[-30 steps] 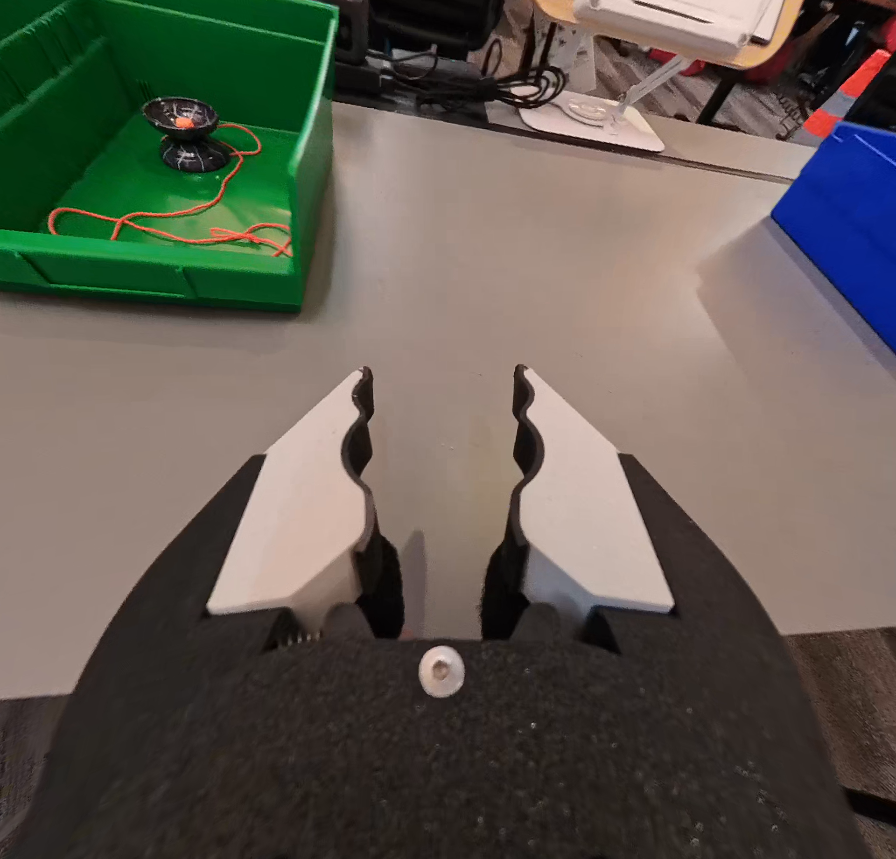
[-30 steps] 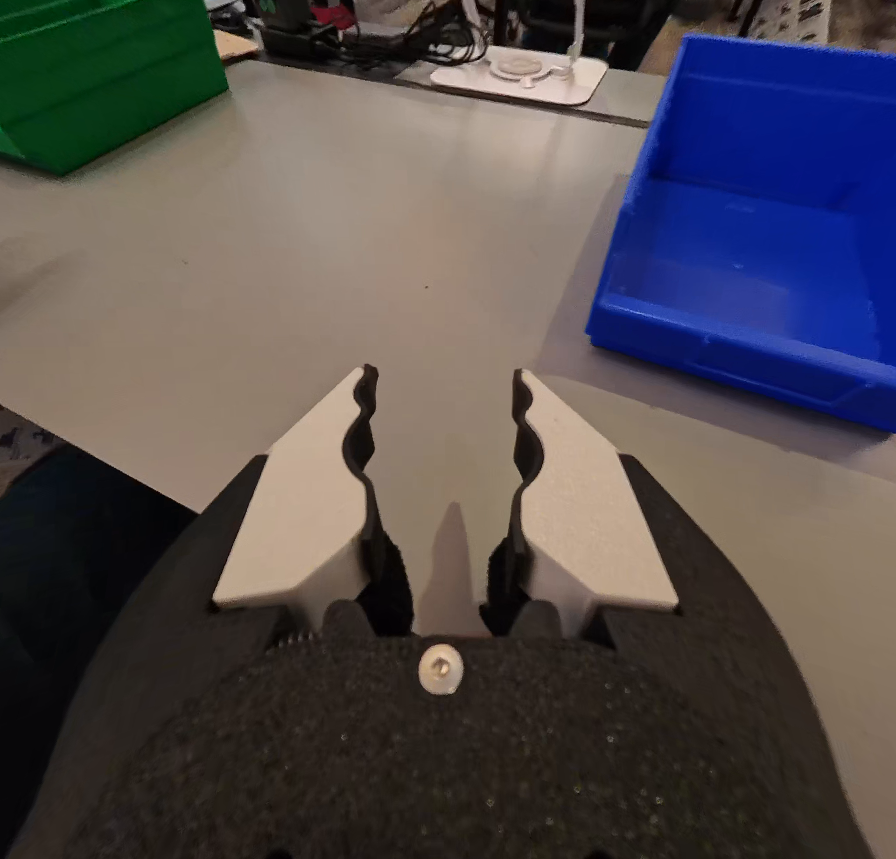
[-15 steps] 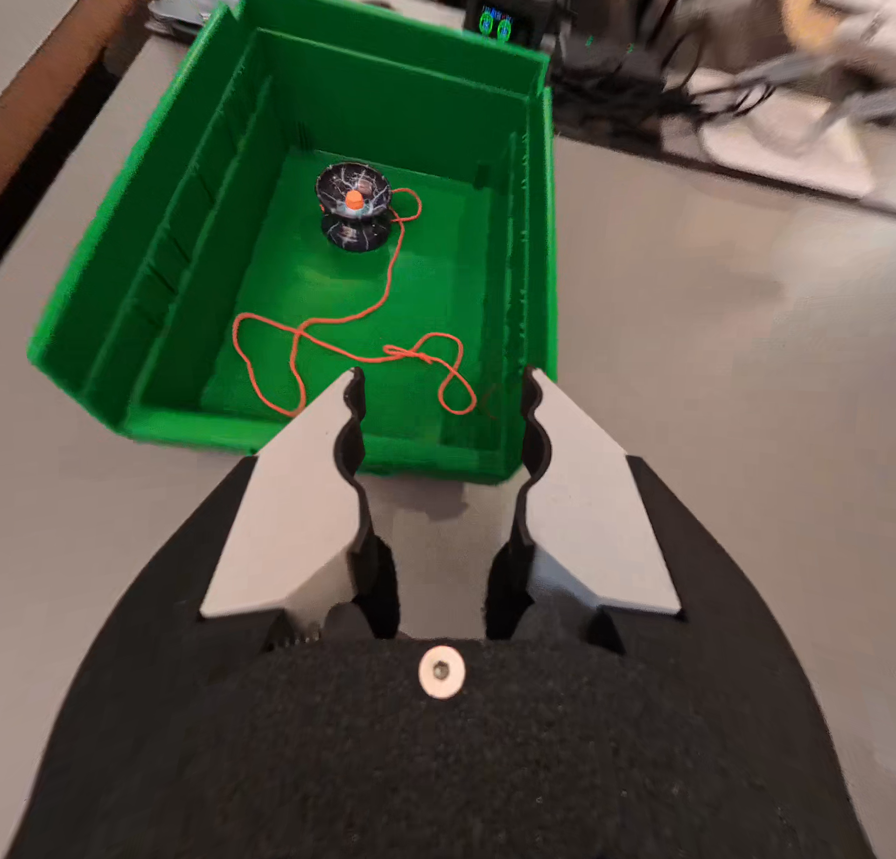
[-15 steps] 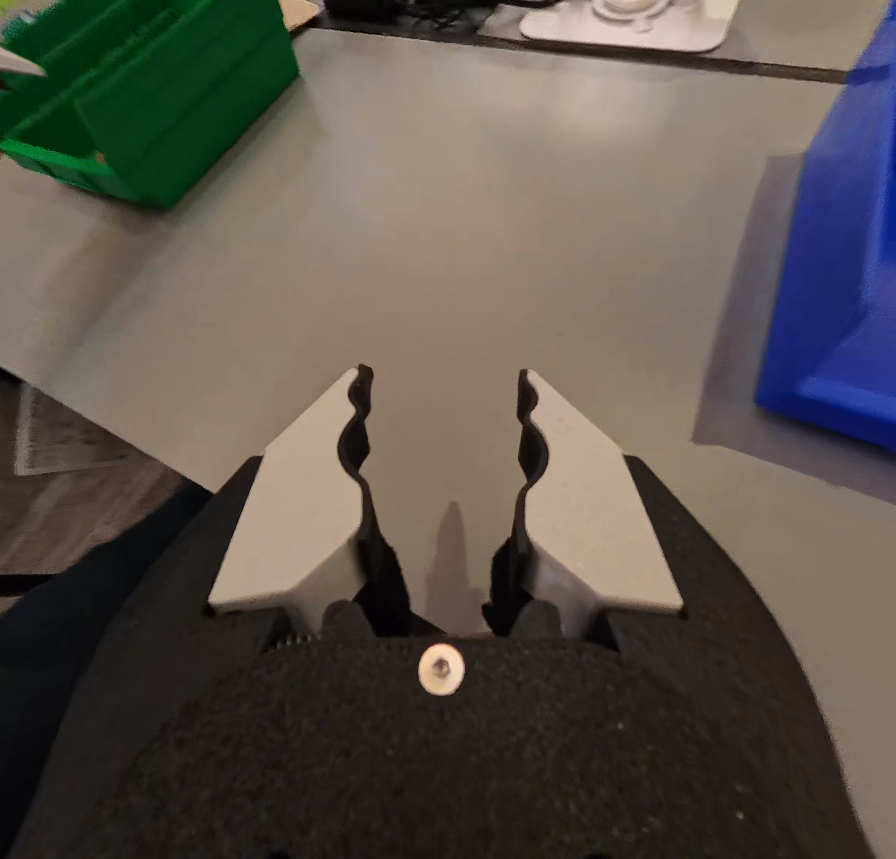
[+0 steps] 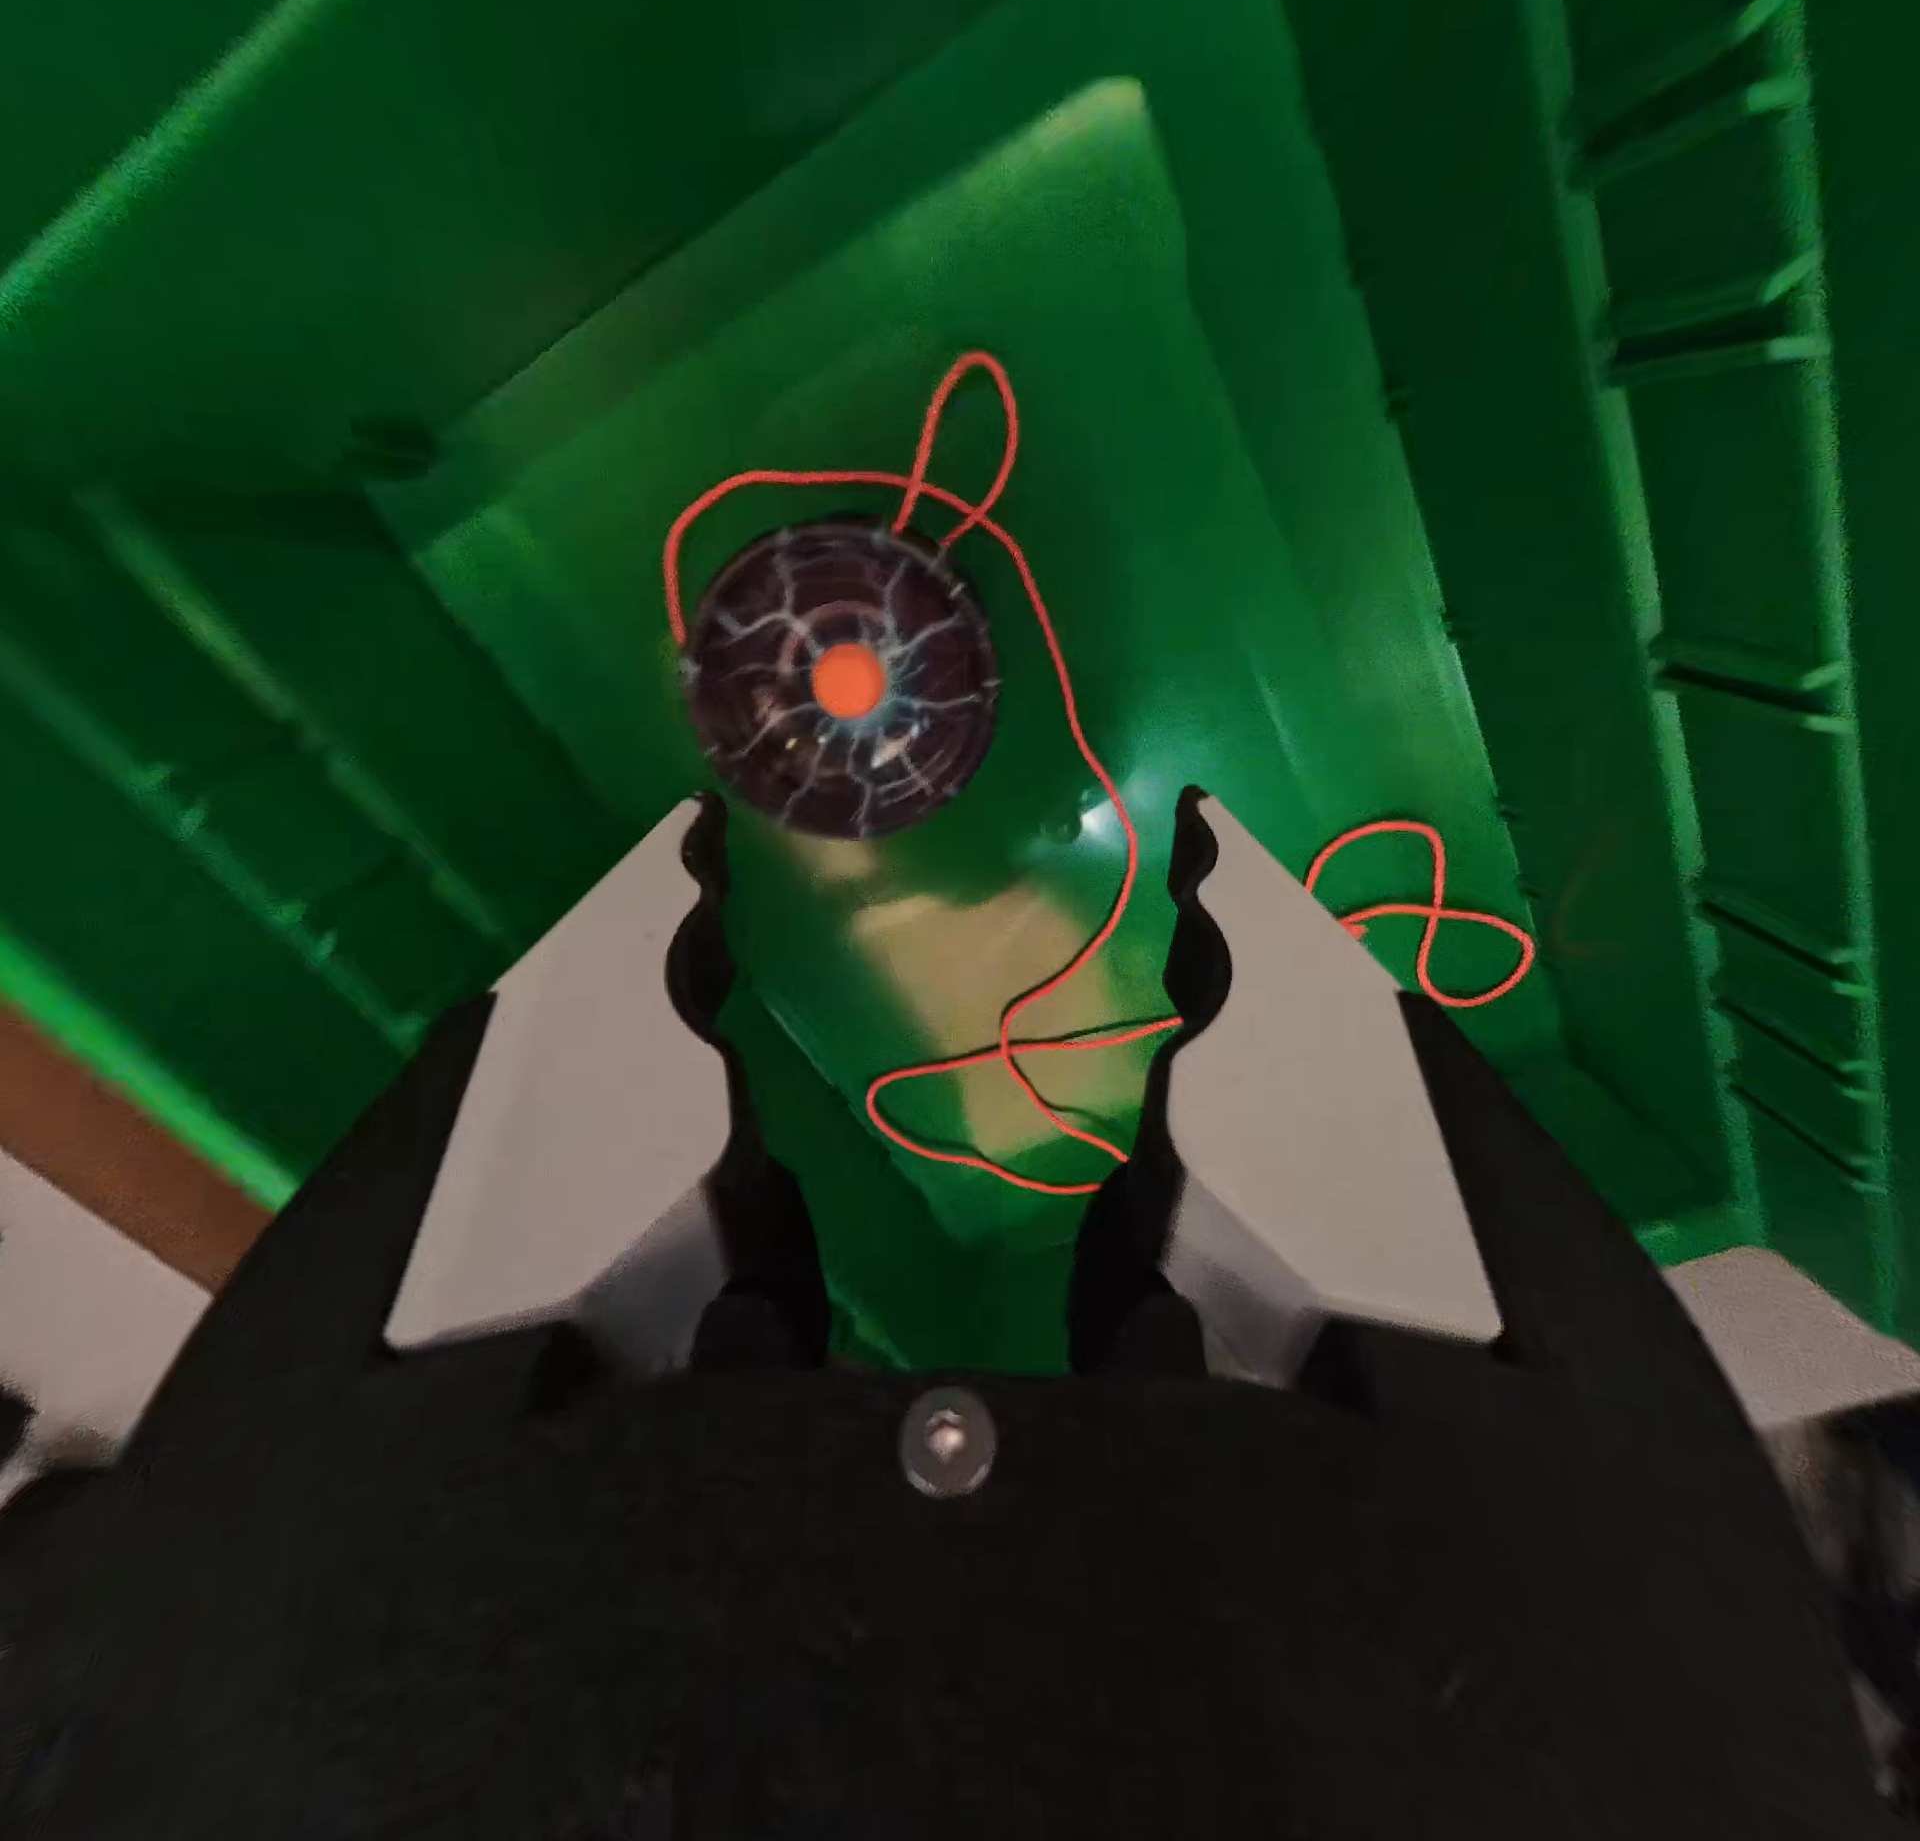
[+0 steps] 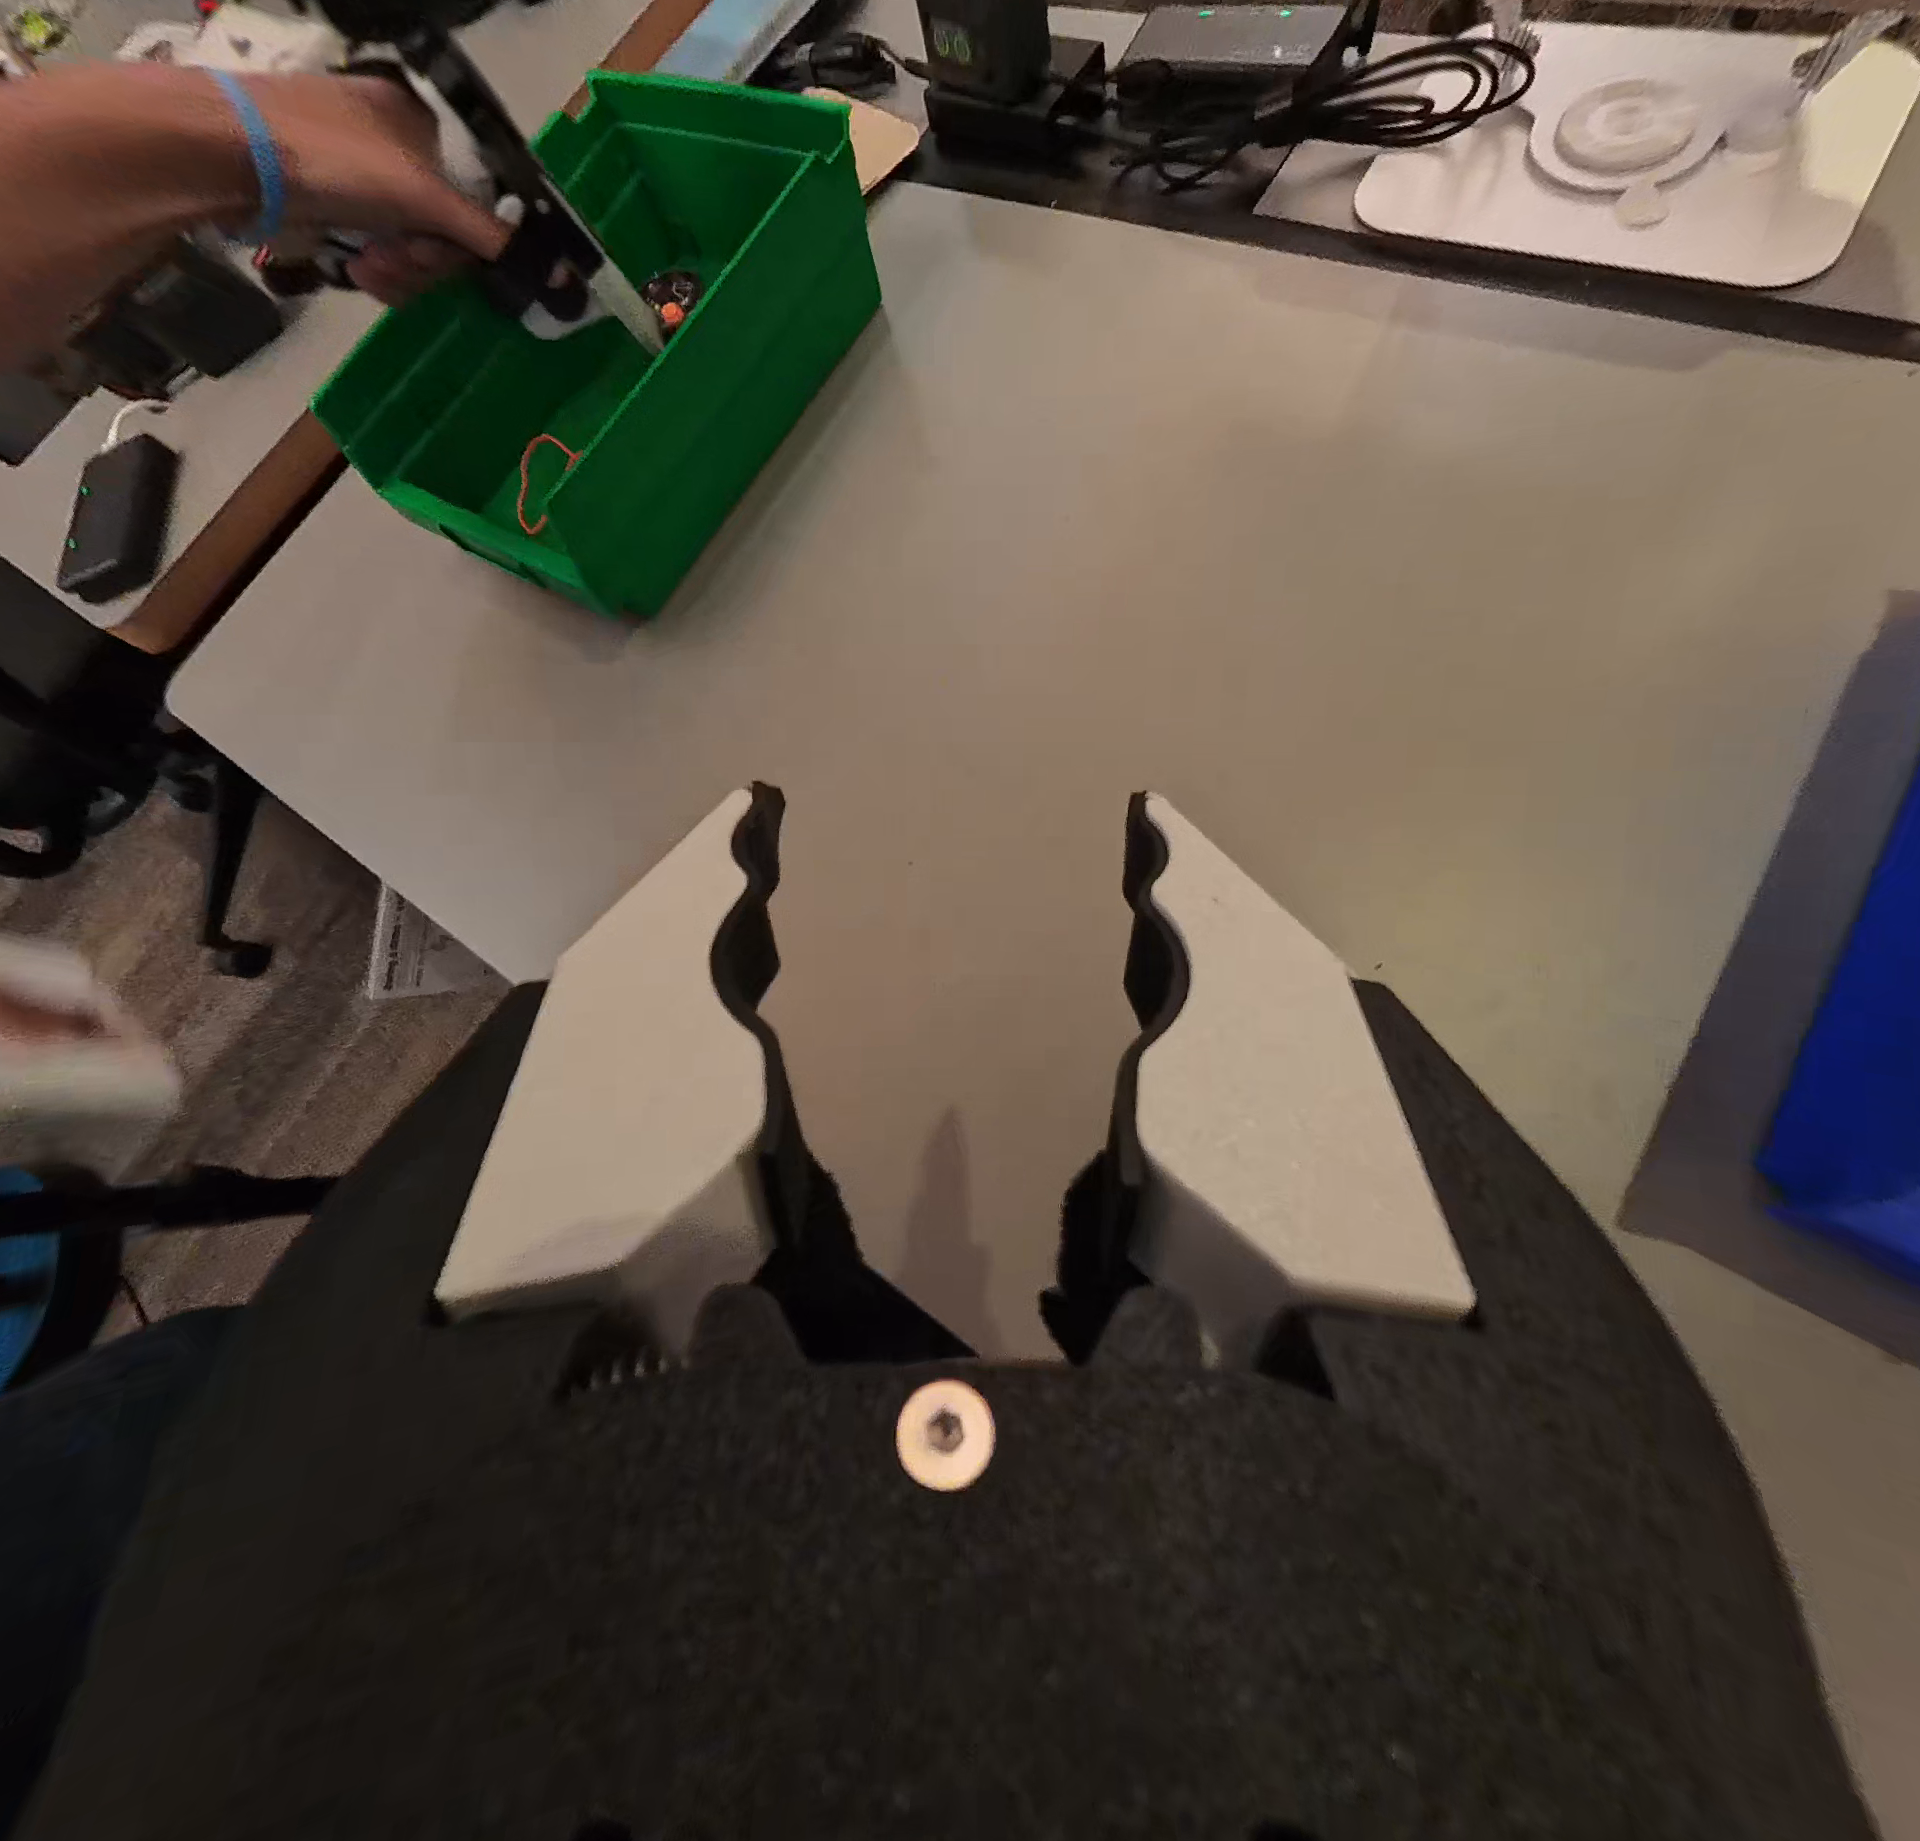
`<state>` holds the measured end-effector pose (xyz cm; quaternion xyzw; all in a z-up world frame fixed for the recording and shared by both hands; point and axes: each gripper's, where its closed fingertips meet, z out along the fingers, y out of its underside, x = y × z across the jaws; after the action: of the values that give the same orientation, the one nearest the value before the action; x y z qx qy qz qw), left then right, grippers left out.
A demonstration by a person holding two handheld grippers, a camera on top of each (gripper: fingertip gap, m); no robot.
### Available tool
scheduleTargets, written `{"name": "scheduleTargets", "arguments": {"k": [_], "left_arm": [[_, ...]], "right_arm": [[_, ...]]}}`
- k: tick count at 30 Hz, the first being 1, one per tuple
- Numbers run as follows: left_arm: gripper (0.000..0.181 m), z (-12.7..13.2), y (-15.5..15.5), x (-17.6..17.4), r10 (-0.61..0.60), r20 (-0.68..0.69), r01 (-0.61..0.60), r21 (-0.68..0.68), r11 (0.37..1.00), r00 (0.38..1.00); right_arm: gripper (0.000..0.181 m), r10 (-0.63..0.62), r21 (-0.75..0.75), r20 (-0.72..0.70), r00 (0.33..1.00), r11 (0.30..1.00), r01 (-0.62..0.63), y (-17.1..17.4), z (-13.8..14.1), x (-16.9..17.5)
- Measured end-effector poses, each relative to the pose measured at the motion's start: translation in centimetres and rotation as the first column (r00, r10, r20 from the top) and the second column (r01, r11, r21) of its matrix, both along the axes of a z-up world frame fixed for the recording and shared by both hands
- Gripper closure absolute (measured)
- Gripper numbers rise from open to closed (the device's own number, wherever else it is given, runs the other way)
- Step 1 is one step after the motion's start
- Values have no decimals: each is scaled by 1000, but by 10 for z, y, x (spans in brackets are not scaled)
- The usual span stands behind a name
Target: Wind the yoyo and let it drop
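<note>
Left claw [image 5: 945, 804] agape; right claw [image 6: 951, 794] agape, empty.

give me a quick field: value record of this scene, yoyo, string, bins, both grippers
yoyo: black with orange hub, lying flat on the floor of the green bin
string: orange, unwound, looped loosely over the bin floor
left gripper: open, inside the green bin, just short of the yoyo, holding nothing
right gripper: open, empty, over bare table
blue bin: at the table's right edge, contents not visible
task stage: yoyo not yet picked up
</note>
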<state>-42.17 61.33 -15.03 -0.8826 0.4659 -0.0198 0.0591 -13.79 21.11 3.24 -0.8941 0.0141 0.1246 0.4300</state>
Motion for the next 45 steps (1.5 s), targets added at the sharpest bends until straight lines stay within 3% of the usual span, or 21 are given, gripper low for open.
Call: {"name": "scheduleTargets", "arguments": {"k": [3,6,8,13,19,24,27,30,34,38,41,45], "left_arm": [[89,-22,3,-2,-85,-132,80,-45,996,988],[100,-31,9,2,-75,-148,67,-60,996,986],[98,-33,16,0,-64,-164,58,-44,997,984],[119,-35,19,13,-96,-104,88,-75,993,990],[119,-18,14,12,-95,-28,94,-45,995,995],[119,41,-6,17,-177,96,167,107,980,980],[119,95,-28,31,-235,188,194,214,957,954],[119,158,-53,51,-284,265,190,332,924,921],[119,235,-94,87,-410,270,234,505,831,871],[119,295,-143,128,-553,212,317,634,705,806],[120,334,-179,159,-644,155,366,713,598,749],[120,374,-216,195,-695,143,368,764,530,705]], "right_arm": [[118,11,-23,61,998,1000,-9,-3,13,2],[119,13,-48,95,995,999,-8,-10,21,4],[119,13,-52,114,993,999,-7,-11,27,6],[123,13,-59,119,993,998,-6,-4,38,7],[128,43,-48,140,989,998,-37,5,59,-1],[127,40,-16,71,997,999,-38,28,74,-5],[125,109,-9,-39,993,994,-109,55,84,-24],[111,190,-12,-191,963,980,-196,89,97,-53],[111,329,94,-318,889,944,-316,137,139,-93],[109,455,203,-340,823,890,-408,168,183,-111],[108,506,245,-339,793,861,-445,176,201,-108],[108,540,260,-375,754,842,-473,166,210,-97]]}}
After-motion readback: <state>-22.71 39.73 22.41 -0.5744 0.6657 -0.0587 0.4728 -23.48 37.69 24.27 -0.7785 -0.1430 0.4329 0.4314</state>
